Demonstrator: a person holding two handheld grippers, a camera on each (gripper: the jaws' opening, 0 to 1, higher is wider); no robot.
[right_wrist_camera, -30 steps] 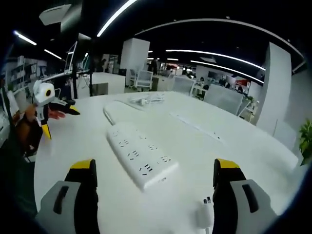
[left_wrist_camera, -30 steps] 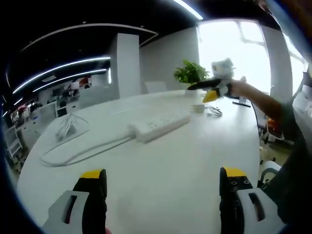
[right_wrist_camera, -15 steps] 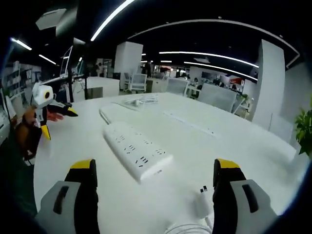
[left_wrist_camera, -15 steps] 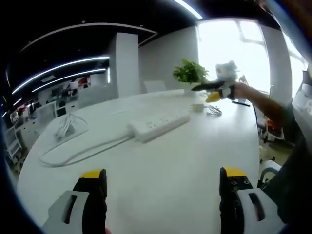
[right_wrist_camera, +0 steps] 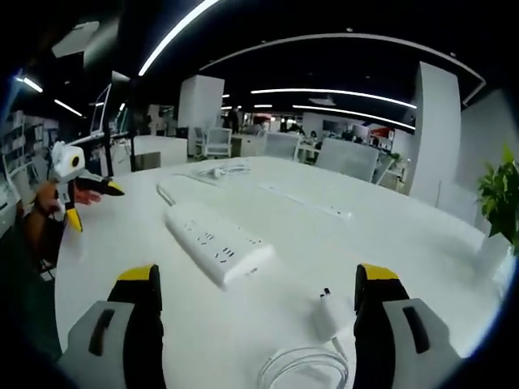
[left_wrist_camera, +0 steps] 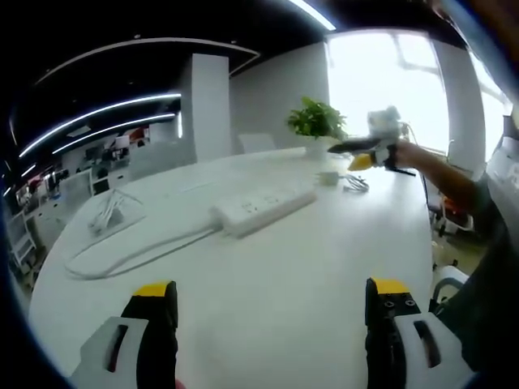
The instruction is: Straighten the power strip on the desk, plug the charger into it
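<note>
- Right tongs (right_wrist_camera: 253,324) hover over the desk (right_wrist_camera: 389,243), jaws wide apart and empty; the charger (right_wrist_camera: 326,314) lies between the tips, nearer the right jaw, its coiled cable (right_wrist_camera: 302,371) just below.
- Left tongs (left_wrist_camera: 272,332) are likewise wide open, holding nothing.
- The strip (right_wrist_camera: 217,251) lies ahead of both, untouched and askew.
- Judged step: approach; next, nudge the strip straight, then grip the charger.
</note>
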